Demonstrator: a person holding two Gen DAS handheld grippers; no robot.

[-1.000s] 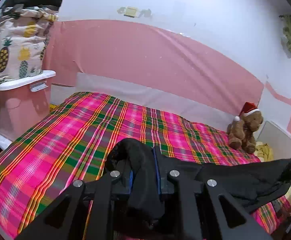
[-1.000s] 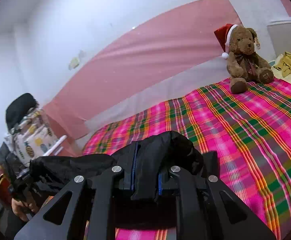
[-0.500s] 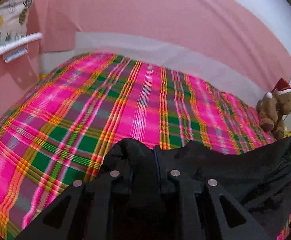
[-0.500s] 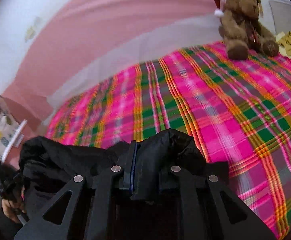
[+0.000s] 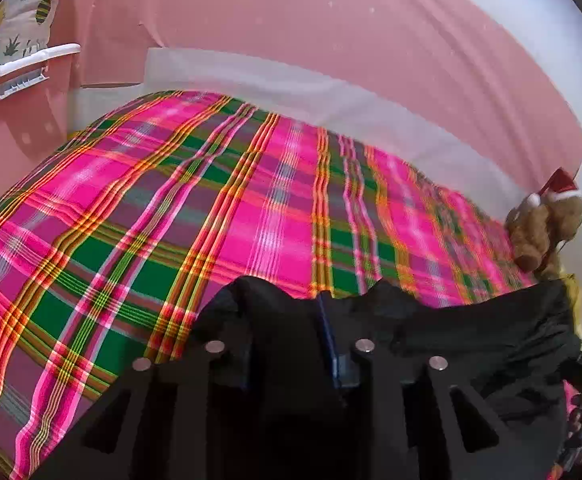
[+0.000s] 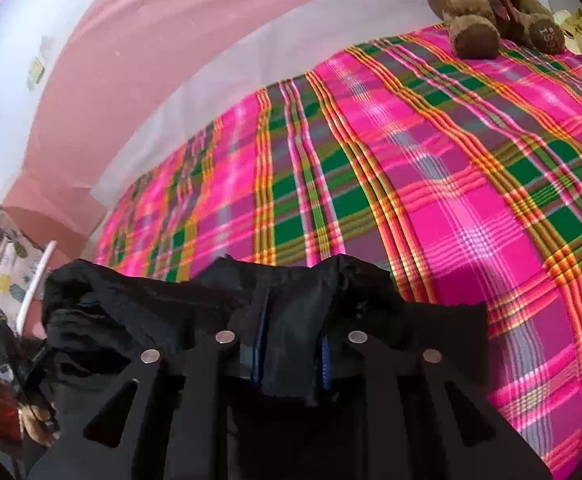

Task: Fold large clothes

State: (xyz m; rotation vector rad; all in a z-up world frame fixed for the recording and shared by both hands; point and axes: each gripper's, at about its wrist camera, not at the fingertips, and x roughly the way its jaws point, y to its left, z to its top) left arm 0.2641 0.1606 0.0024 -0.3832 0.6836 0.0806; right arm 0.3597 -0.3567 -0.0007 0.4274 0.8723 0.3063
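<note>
Left wrist view: the left hand-held gripper [image 5: 287, 344] has a bunch of black garment [image 5: 471, 332] between its fingers, and the jaws are opening right now. The gap looks fairly wide, so I'd say the pads have let go of the cloth, though it's black on black and hard to be sure. The right hand-held gripper [image 6: 291, 344] is the same: jaws opening, with a fold of the same garment draped between the fingers and loose rather than pinched, as far as I can judge.

The garment lies at the near edge of the bed [image 5: 251, 200], strung between the two grippers, on the pink and green plaid cover. The rest of the bed is bare except for a teddy bear [image 6: 487, 4] at the far right corner.

Progress-wise, I'd call this early. It looks like the garment is just being laid down on the bed, and I see no tidy fold yet. Spreading it flat and the actual folding are probably all still to come.

What I can't make out: most of the garment is hidden under the gripper bodies or cut off at the bottom of both views, so I can't tell what kind of clothing it is or how it's lying. The far ends are dark lumps.
</note>
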